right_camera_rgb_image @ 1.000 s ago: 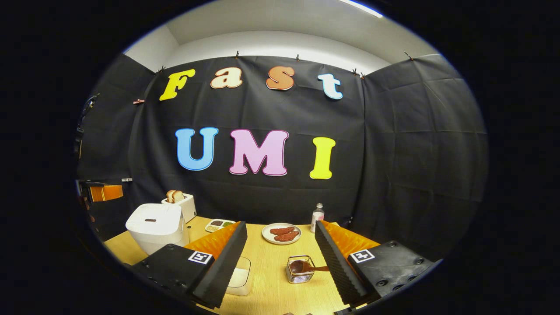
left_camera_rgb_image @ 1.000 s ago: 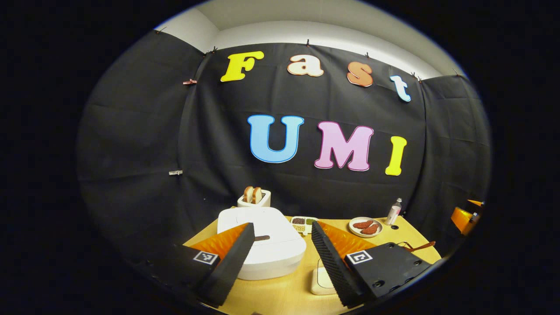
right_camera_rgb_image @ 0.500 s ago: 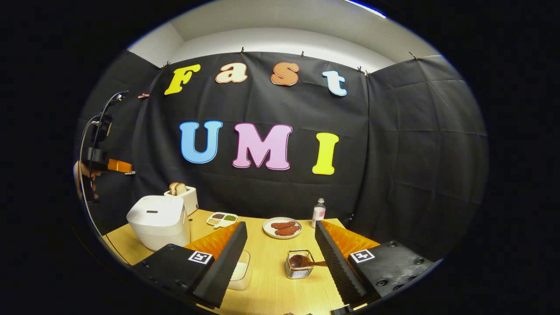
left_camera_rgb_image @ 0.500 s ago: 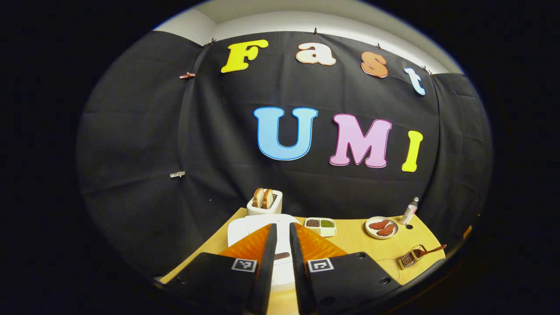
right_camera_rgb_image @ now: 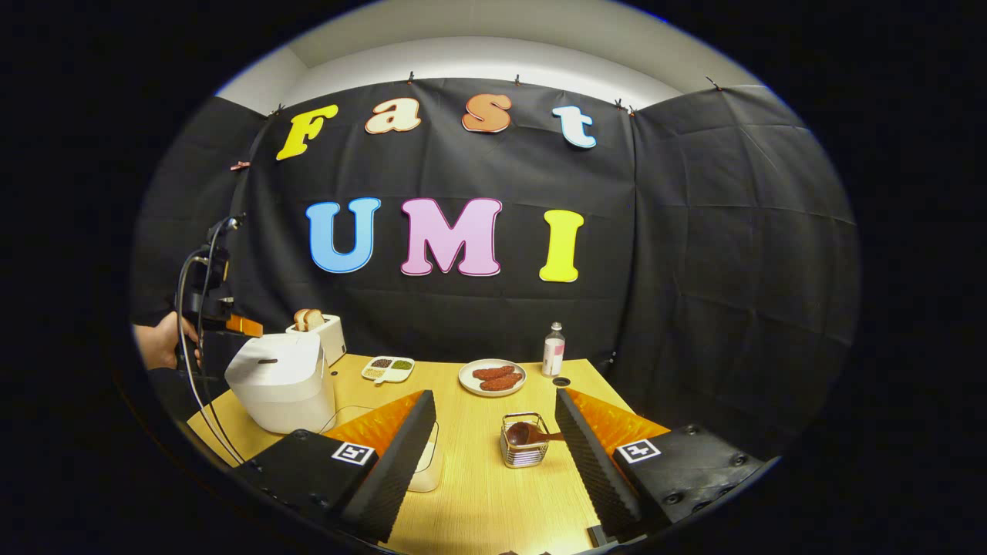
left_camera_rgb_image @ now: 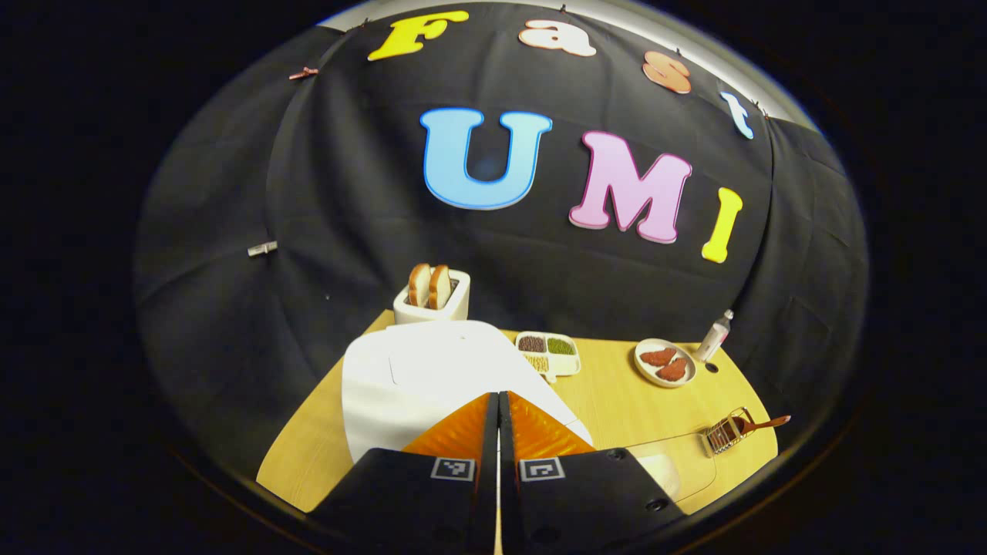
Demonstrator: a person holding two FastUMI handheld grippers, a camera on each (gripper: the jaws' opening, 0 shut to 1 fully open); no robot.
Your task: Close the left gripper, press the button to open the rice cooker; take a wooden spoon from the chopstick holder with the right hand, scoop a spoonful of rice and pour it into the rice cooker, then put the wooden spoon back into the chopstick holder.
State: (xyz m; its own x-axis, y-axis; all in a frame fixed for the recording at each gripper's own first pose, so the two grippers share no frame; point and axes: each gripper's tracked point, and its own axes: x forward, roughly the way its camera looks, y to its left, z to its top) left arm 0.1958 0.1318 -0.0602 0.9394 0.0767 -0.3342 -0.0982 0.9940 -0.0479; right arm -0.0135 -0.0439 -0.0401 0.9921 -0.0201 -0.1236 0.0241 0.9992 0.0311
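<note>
Your left gripper (left_camera_rgb_image: 498, 397) has its fingers pressed together, tips right over the closed lid of the rice cooker (left_camera_rgb_image: 432, 374). Your right gripper (right_camera_rgb_image: 493, 401) is spread wide, and the wooden spoon (right_camera_rgb_image: 527, 435) sits in the chopstick holder (right_camera_rgb_image: 523, 452) between its fingers, just ahead.

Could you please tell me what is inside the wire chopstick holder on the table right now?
The chopstick holder holds the wooden spoon, bowl inside and handle sticking out over the rim toward the right tongs. Anything beneath the spoon's bowl is covered.
</note>
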